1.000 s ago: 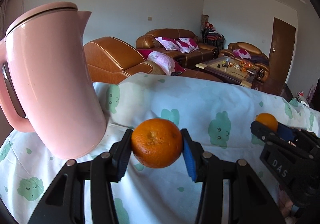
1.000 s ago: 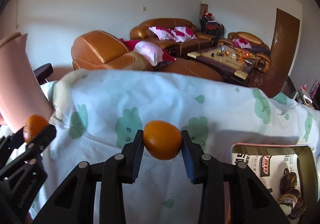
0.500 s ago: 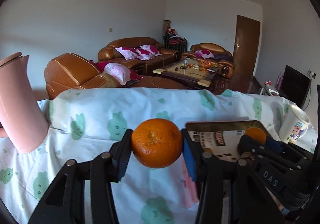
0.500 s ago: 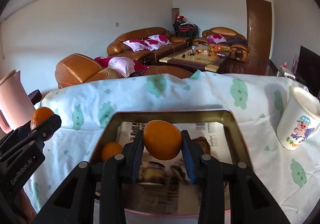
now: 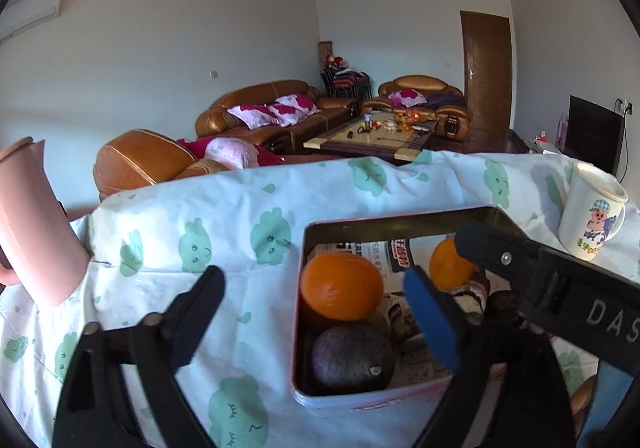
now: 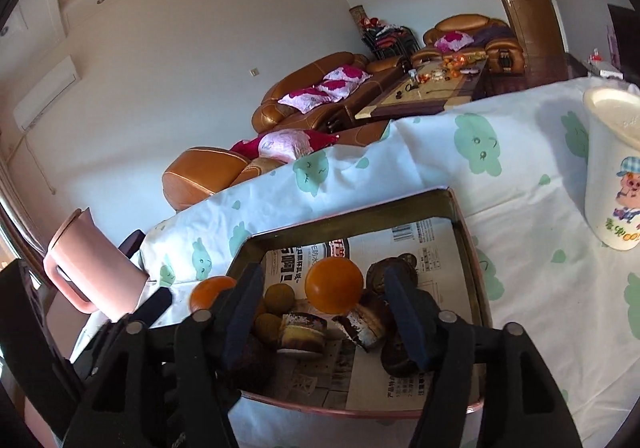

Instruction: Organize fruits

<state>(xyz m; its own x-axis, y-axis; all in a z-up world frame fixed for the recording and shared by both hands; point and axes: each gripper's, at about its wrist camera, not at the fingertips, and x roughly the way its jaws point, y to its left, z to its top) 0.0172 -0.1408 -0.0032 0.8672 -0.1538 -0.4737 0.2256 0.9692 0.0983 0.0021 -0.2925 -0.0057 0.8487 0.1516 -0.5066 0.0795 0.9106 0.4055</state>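
Left hand-held gripper (image 5: 316,312): jaws opening, now spread wide, nothing pressed between the pads. The orange (image 5: 342,285) I carried in it a second ago has left the grip. It shows slightly blurred at the near-left corner of the tin tray (image 5: 304,236), in the lower centre of the left wrist view, just above a dark round fruit (image 5: 352,356). Whether it has landed or is dropping I cannot tell.

Right hand-held gripper (image 6: 326,310): jaws also opening, pads clear of the second orange (image 6: 334,285). That fruit sat clamped between them half a second ago. Now it hangs or rests free in the gap, over the newspaper lining (image 6: 404,244) and touching, or just above, the small cakes (image 6: 300,330) and dark lumps in the tray.

Outward: both grippers have travelled from the pink kettle (image 5: 34,232) side, where the tray was barely in view, to directly over it. The kettle now stands at the far left edge of both views. A cartoon mug (image 5: 592,208) stands at the right edge, on the cloud-print cloth (image 5: 240,208) covering the desk.

Reading: both oranges appear delivered into the tray together. If more fruit lies loose on the cloth, none shows in either view. Next I should probably lift clear without nudging the tray rim.
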